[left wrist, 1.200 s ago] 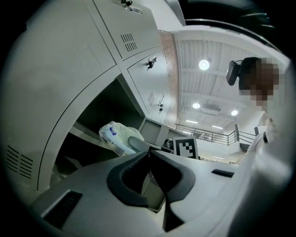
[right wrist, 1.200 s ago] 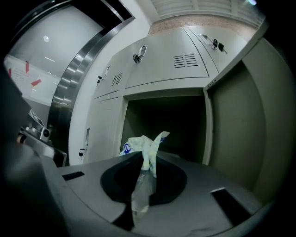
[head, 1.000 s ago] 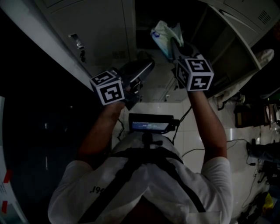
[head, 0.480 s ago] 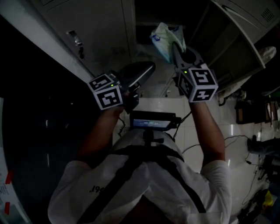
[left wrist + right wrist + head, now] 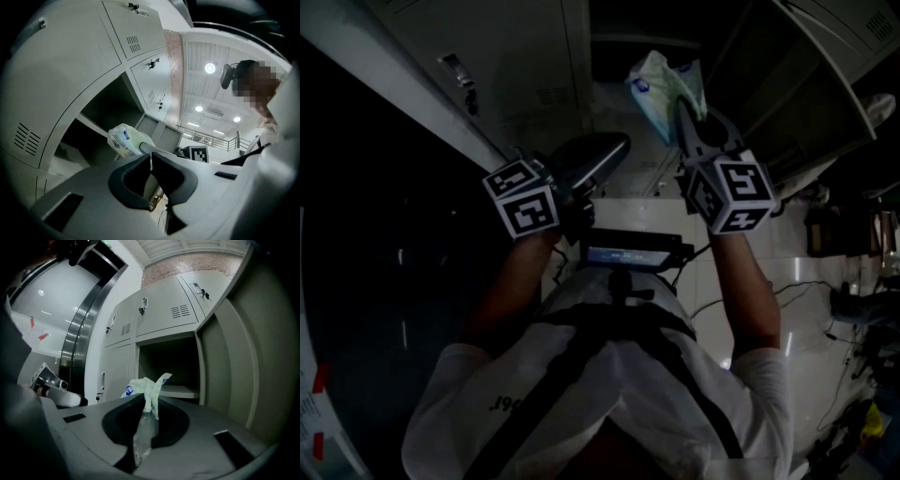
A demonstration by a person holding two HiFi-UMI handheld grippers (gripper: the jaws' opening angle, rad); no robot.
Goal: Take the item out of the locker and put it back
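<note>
The right claw (image 5: 146, 398) is clenched on a soft plastic packet (image 5: 140, 386), and it grasps only the thin, crumpled end of the wrapper. The body of the packet stands free beyond the jaw tips. The packet is in the air in front of the open locker compartment (image 5: 180, 391), outside of it, not resting on the shelf. The left claw (image 5: 151, 157) is closed with nothing between its jaws and hangs beside, lower and to the left.

In my judgement the main danger is the small grip. The foil is smooth and thin, so a quick swing or a sudden stop may let it slide out, and the packet falls to the floor. A second danger is the opening itself: the open door (image 5: 220, 366) stands close on the right, and the free end of the packet may catch on the frame or on the door edge and be pulled from the jaws. A strong pull may also tear the wrapper.
</note>
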